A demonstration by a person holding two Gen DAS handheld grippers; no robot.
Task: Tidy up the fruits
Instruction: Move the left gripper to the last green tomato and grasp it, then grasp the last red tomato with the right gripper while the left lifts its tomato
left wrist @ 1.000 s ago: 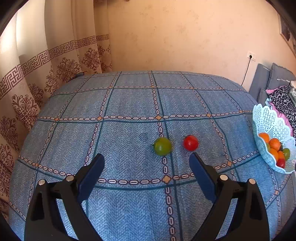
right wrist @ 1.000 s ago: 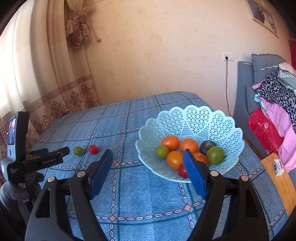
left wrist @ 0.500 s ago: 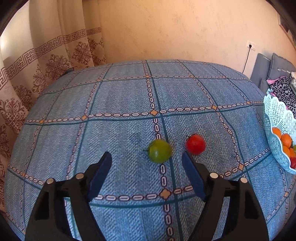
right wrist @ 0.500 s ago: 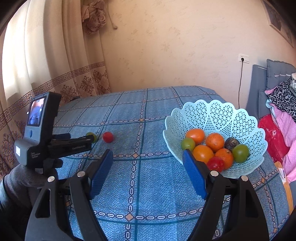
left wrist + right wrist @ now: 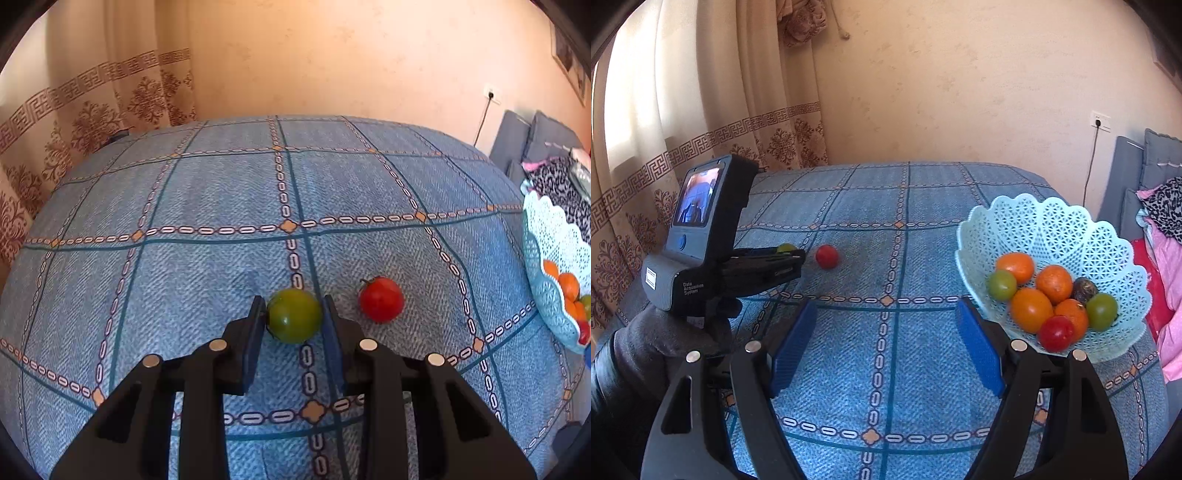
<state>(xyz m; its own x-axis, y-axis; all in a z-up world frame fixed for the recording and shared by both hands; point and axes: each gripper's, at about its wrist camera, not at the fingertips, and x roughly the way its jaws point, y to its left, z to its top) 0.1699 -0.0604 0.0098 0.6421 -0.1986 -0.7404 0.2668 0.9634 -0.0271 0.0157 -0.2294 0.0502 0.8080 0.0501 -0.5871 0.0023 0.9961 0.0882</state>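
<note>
left wrist | left tool (image 5: 294, 316) clamps green tomato (image 5: 294, 315) | right tool (image 5: 886, 345) wide, empty

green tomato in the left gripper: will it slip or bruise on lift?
The green tomato looks round and glossy, so it may slip between the left gripper's flat pads. It looks firm, probably unripe, so bruising seems unlikely. Dropped on the blue cloth, it would likely roll.

One tomato (image 5: 294, 315) sits between the left gripper (image 5: 293, 319) fingers, a second tomato (image 5: 381, 300) just right of the right finger, and the basket (image 5: 546, 236) well off right, all on the bedspread (image 5: 221, 192)
</note>
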